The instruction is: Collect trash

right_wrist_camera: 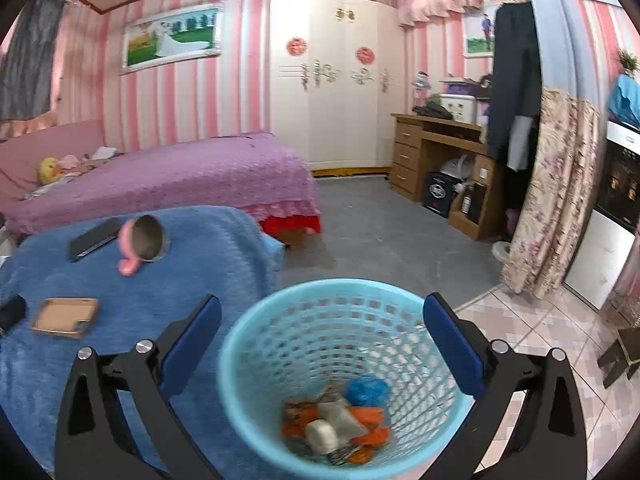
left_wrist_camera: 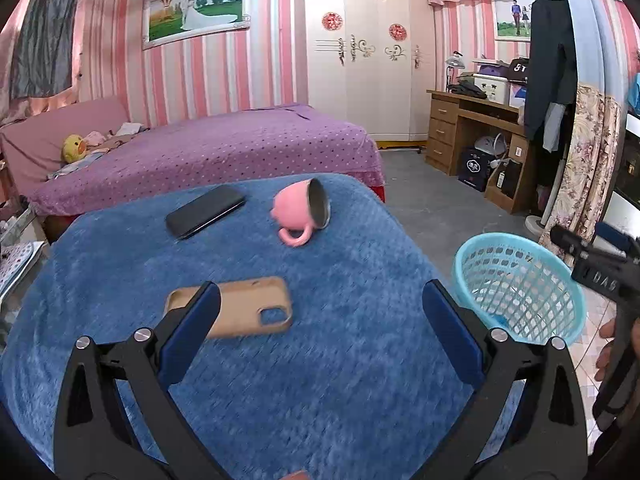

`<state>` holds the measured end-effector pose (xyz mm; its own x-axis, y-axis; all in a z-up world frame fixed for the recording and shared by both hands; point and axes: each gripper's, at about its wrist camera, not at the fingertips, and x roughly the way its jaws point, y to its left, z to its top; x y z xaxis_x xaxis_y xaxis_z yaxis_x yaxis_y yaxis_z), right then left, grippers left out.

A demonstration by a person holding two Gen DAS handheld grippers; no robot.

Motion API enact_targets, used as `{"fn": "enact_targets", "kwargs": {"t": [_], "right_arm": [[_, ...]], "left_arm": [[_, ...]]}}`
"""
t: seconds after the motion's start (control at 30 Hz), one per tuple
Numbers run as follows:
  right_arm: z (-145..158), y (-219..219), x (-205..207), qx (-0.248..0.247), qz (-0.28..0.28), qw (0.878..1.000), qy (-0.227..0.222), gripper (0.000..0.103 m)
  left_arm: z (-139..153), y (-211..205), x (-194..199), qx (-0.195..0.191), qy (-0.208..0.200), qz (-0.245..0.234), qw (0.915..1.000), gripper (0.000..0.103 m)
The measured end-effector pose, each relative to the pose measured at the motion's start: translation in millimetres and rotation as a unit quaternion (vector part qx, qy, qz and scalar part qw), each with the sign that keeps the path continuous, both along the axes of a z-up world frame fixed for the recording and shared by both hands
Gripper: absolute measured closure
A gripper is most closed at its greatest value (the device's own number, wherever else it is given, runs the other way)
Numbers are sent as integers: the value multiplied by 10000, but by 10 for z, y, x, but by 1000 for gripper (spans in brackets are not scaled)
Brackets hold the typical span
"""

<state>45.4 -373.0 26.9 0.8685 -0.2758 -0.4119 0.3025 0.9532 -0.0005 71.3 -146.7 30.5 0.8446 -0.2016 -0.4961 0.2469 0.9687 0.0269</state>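
Observation:
A light blue mesh trash basket (right_wrist_camera: 280, 344) stands beside the blue-covered table (right_wrist_camera: 192, 280); it holds several pieces of trash (right_wrist_camera: 336, 420), orange, white and blue. My right gripper (right_wrist_camera: 322, 332) is open and empty, hovering directly above the basket. The basket also shows in the left wrist view (left_wrist_camera: 520, 284) at the table's right edge. My left gripper (left_wrist_camera: 320, 312) is open and empty above the table (left_wrist_camera: 320, 360), its left finger in front of a tan phone case (left_wrist_camera: 248, 306). The right gripper's body (left_wrist_camera: 604, 276) shows at the far right.
On the table lie a black phone (left_wrist_camera: 204, 210) and a tipped pink mug (left_wrist_camera: 300, 212). Behind stand a purple bed (left_wrist_camera: 224, 148), white wardrobe (left_wrist_camera: 360, 60), wooden desk (left_wrist_camera: 472, 132) and floral curtain (right_wrist_camera: 548, 208). Grey floor lies right of the table.

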Motion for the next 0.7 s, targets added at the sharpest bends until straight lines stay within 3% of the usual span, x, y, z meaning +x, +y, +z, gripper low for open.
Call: {"fn": "enact_targets", "kwargs": {"t": [0.1, 0.4, 0.7], "right_arm": [[60, 267, -188, -160, 155, 9997, -107, 4], [-98, 732, -529, 191, 665, 9976, -14, 4], [-114, 947, -658, 15, 675, 9977, -60, 4]], "left_arm": [[-49, 158, -133, -108, 78, 2, 9999, 5], [-172, 442, -391, -261, 74, 215, 9994, 5], [-149, 462, -586, -50, -249, 95, 9996, 5]]}}
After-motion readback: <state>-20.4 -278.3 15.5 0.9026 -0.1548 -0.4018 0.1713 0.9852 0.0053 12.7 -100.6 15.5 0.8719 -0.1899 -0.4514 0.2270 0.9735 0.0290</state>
